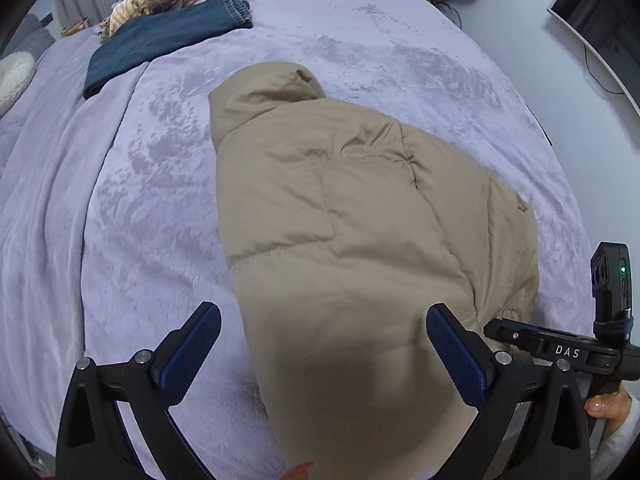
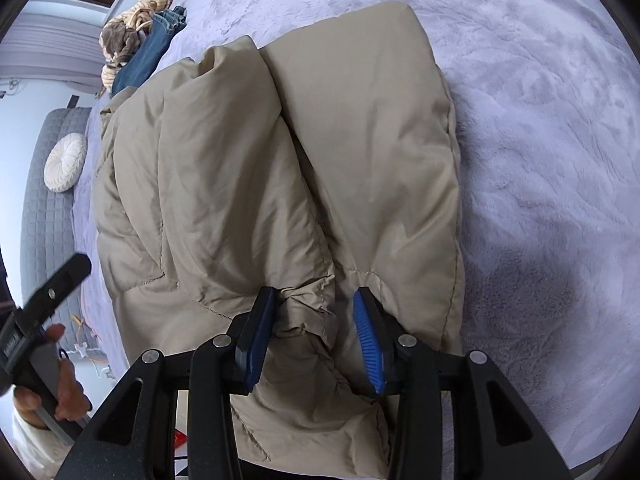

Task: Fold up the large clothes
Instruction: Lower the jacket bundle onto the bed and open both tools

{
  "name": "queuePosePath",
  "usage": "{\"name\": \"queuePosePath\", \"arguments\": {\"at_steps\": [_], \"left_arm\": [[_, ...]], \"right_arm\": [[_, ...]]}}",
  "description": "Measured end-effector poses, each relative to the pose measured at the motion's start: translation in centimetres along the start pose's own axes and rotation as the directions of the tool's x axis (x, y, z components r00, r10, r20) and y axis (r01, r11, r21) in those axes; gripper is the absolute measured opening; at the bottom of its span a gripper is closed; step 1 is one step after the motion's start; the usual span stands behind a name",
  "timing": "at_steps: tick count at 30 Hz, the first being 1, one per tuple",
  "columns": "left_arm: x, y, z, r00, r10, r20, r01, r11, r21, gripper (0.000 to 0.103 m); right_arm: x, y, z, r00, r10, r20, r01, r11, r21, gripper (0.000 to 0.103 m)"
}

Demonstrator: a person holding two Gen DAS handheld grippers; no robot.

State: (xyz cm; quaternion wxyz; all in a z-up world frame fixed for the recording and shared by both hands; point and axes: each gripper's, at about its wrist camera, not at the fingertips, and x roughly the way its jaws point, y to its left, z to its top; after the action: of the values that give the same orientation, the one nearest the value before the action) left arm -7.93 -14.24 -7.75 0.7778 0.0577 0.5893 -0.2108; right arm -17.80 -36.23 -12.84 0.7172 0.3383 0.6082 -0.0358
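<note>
A puffy tan quilted jacket (image 1: 352,216) lies folded into a thick bundle on the lilac bed cover (image 1: 140,200), well apart from folded jeans (image 1: 160,36) near the far edge. The right tongs (image 2: 316,336) pinch a bunched fold of its near edge between blue pads, while the left tongs (image 1: 320,356) hang spread wide above it, holding nothing. The jacket's nearest edge is cut off below both views.

Left tongs (image 1: 322,354) gape above tan jacket (image 1: 360,216).
</note>
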Motion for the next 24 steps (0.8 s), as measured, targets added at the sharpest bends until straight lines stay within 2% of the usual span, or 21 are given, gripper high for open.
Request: {"name": "queuePosePath", "arguments": {"at_steps": [4, 7, 9, 12, 17, 22, 24], "left_arm": [[-0.1, 0.7, -1.3, 1.000, 0.004, -0.027, -0.004, 1.000, -0.007, 0.103], [0.1, 1.7, -1.9, 0.999, -0.019, -0.033, 0.018, 1.000, -0.015, 0.103], [0.4, 2.4, -2.0, 0.998, -0.029, -0.053, 0.028, 0.999, -0.027, 0.103], [0.3, 3.2, -2.2, 0.998, -0.039, -0.055, 0.037, 0.998, -0.048, 0.103], [-0.1, 4.1, -2.2, 0.996, -0.068, -0.056, 0.067, 0.997, -0.028, 0.103], [-0.6, 5.2, -2.3, 0.995, -0.076, -0.057, 0.076, 0.997, -0.010, 0.103], [-0.6, 5.6, -2.4, 0.995, -0.084, -0.058, 0.084, 0.996, -0.014, 0.103]], "right_arm": [[0.0, 0.7, 0.3, 1.000, -0.020, 0.001, 0.020, 1.000, 0.002, 0.047], [-0.5, 1.3, 0.2, 0.999, -0.044, 0.008, 0.044, 0.999, 0.003, 0.052], [-1.1, 2.1, 0.1, 0.998, -0.064, 0.026, 0.064, 0.998, -0.003, 0.066], [-2.5, 3.1, -0.5, 0.996, -0.075, 0.057, 0.075, 0.997, -0.004, 0.076], [-3.6, 4.5, -1.2, 0.989, -0.114, 0.097, 0.117, 0.993, -0.023, 0.079], [-3.7, 5.1, -2.2, 0.983, -0.115, 0.140, 0.116, 0.993, 0.004, 0.080], [-3.5, 5.3, -2.6, 0.981, -0.120, 0.151, 0.118, 0.993, 0.021, 0.085]]}}
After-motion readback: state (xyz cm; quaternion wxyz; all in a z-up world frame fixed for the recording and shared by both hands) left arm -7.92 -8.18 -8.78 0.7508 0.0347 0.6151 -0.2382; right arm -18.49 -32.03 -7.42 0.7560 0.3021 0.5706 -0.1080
